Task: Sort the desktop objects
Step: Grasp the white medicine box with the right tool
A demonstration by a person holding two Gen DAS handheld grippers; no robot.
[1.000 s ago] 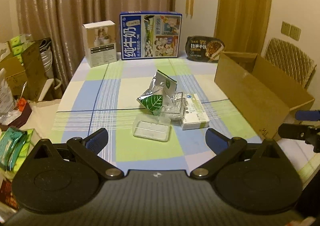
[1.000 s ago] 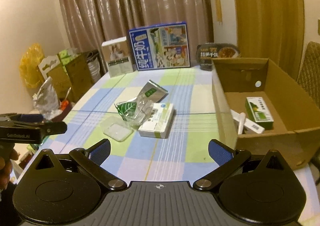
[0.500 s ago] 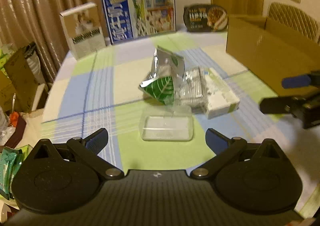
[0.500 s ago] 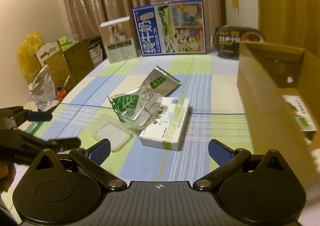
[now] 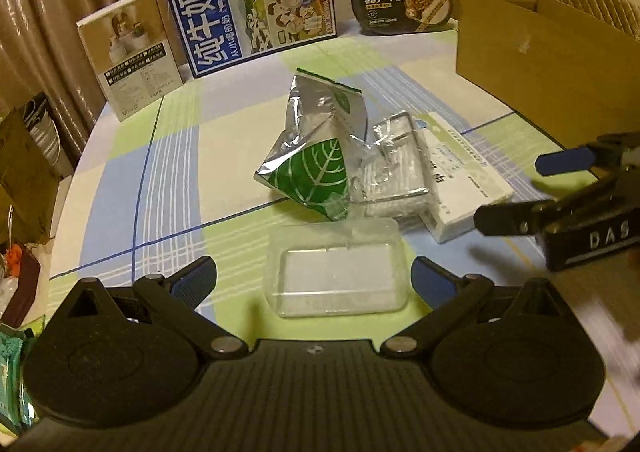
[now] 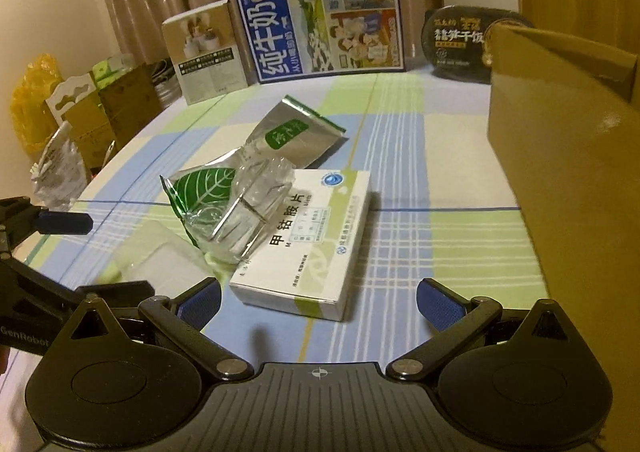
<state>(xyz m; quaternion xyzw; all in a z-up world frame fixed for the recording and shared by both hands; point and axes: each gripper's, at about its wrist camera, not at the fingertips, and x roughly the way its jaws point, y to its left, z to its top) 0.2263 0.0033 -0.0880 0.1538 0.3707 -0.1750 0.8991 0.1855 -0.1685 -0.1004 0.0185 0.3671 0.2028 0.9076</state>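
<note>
A pile lies mid-table: a clear plastic tray (image 5: 338,272), a foil pouch with a green leaf (image 5: 316,164), crumpled clear packaging (image 5: 394,168) and a white medicine box (image 5: 460,180). My left gripper (image 5: 314,278) is open, its blue pads level with the tray's two ends, nothing gripped. My right gripper (image 6: 318,294) is open just short of the white medicine box (image 6: 308,244). The leaf pouch (image 6: 204,188) and clear packaging (image 6: 248,212) rest against that box, with the clear tray (image 6: 160,256) to its left.
An open cardboard box (image 5: 532,60) (image 6: 568,156) stands along the right side. A blue milk carton box (image 5: 248,0), a beige box (image 5: 128,52) and a black meal bowl (image 5: 402,0) line the far edge. Bags and cartons (image 6: 80,112) sit beyond the left edge.
Both grippers have come forward and down toward the pile. The left now frames the clear tray; the right has closed in on the medicine box. Nothing on the table has shifted.
</note>
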